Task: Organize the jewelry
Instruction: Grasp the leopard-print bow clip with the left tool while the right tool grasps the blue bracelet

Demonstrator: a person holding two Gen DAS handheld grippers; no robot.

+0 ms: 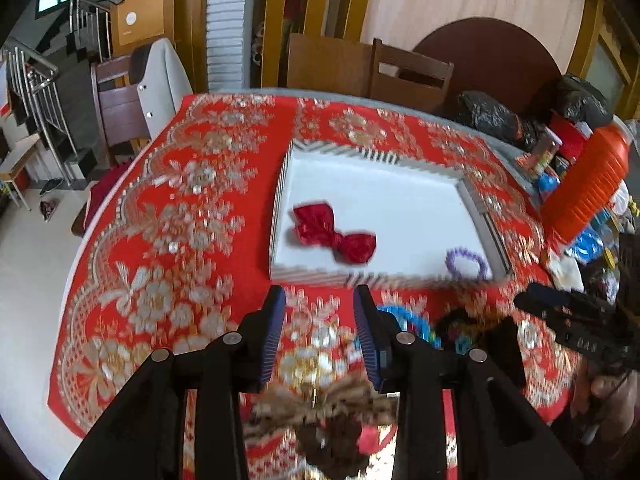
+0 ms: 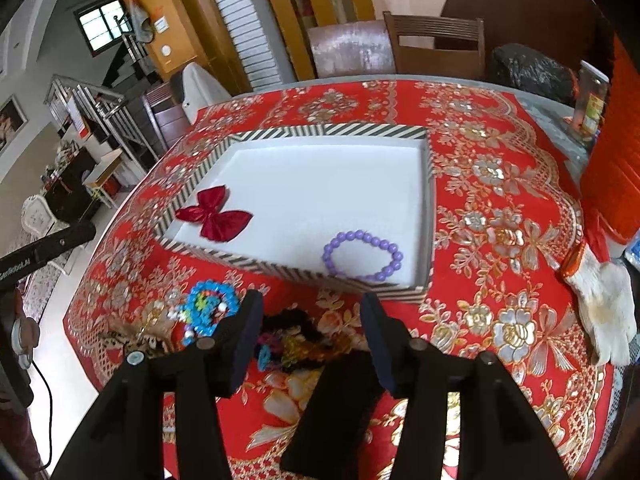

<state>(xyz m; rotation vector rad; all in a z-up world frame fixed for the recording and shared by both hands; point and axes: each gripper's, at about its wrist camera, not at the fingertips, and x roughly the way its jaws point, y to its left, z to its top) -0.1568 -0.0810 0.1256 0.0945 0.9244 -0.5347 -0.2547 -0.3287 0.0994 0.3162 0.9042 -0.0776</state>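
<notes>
2 pieces already lie inside the striped tray (image 2: 224, 248): a red bow (image 2: 214, 214) by its left wall and a purple bead bracelet (image 2: 362, 256) in its near right corner. The tray sits on a red floral tablecloth (image 2: 500, 208). Just outside the tray's near wall, a blue beaded piece (image 2: 210, 308) and a dark tangle of colourful items (image 2: 296, 340) rest on the cloth. A white glove (image 2: 604, 300) lies well to the tray's right. The left gripper (image 1: 320, 312) hangs just short of the tray's near wall, jaws parted, nothing between them. The right gripper (image 2: 312, 320) hangs over the dark tangle, jaws likewise apart and holding nothing.
</notes>
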